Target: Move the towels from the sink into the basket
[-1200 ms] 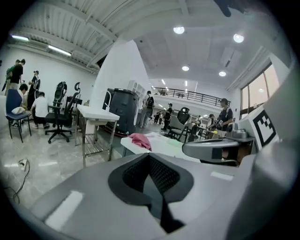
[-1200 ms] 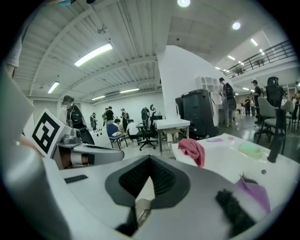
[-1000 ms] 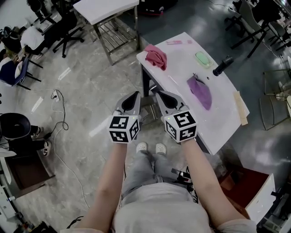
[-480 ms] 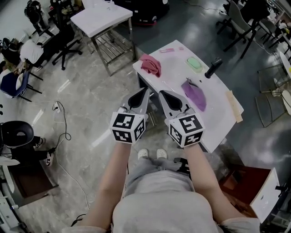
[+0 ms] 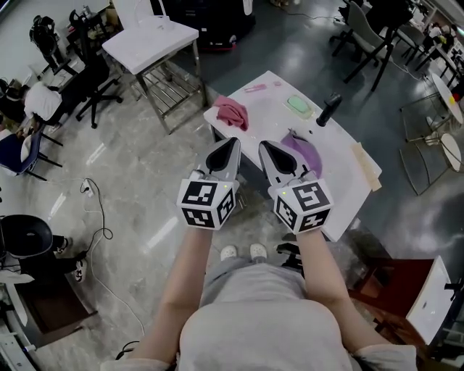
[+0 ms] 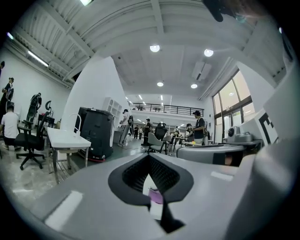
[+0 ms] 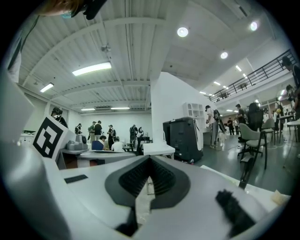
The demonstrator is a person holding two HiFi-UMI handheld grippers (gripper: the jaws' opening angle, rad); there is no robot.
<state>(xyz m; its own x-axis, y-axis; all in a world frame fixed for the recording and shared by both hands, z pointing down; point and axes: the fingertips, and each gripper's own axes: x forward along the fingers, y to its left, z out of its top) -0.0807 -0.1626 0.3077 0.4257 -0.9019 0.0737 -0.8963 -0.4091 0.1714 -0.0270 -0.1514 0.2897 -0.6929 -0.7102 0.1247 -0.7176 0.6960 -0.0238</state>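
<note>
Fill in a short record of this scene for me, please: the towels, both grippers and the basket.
pink towel: bunched at the far left corner of the white table
purple towel: lying on the same table, partly hidden behind the right gripper
left gripper: shut, nothing held
right gripper: shut, nothing held
basket: not in view

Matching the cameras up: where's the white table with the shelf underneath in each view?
Head view: white table, upper left.
Left gripper view: left side, mid-height.
Right gripper view: centre, slightly low.
Shared landmark: the black cabinet beside it.
</note>
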